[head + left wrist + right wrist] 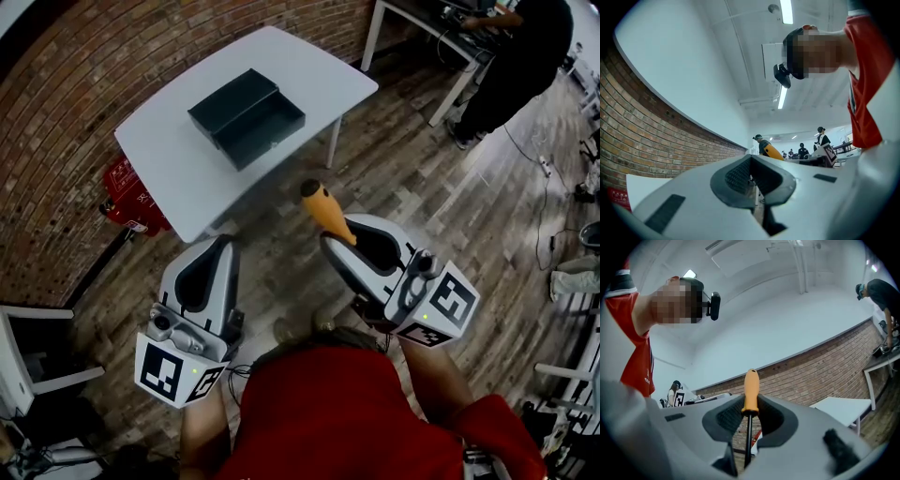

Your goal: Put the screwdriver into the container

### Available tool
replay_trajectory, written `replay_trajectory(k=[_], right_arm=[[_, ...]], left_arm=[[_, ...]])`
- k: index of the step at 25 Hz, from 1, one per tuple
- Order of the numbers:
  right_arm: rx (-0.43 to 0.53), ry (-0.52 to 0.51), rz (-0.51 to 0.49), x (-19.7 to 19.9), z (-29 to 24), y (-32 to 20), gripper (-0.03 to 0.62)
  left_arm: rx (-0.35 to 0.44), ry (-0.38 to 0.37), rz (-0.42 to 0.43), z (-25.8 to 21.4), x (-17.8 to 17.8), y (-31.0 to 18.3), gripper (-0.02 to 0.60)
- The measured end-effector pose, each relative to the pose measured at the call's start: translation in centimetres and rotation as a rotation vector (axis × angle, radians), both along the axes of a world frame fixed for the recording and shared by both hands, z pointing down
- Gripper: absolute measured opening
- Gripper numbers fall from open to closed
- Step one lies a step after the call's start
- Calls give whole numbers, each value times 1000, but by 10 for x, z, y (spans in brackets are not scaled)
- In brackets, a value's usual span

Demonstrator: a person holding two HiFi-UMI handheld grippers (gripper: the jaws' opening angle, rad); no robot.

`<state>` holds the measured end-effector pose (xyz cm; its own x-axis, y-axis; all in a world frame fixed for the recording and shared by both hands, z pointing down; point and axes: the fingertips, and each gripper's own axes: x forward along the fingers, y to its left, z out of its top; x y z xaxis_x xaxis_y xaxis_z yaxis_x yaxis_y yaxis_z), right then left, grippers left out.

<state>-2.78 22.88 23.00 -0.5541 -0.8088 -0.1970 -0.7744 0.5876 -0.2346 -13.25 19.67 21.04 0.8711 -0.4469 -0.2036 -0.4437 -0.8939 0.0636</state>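
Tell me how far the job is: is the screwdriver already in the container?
Not yet. Done: the right gripper is shut on the screwdriver, orange handle sticking out. In hand: it is held above the floor, short of the white table. Left: reach the open black container there and put it in.

The screwdriver point(327, 214) has an orange handle. The container point(232, 101) is black, the tabletop point(178, 173) white, the brick wall point(84, 84) reddish-brown, and the floor point(403, 169) wood-grained brown.
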Motion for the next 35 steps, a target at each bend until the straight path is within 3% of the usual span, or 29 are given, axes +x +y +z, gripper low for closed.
replay_trajectory(k=[8, 20, 35], right_arm=[[1, -5, -5, 32, 3, 5, 87], [32, -3, -62, 84, -1, 0, 87], [41, 1, -98, 89, -5, -34, 87]], left_arm=[[19, -18, -27, -2, 28, 1, 12], [49, -44, -137, -7, 55, 3, 12], [58, -33, -181, -8, 55, -33, 12]])
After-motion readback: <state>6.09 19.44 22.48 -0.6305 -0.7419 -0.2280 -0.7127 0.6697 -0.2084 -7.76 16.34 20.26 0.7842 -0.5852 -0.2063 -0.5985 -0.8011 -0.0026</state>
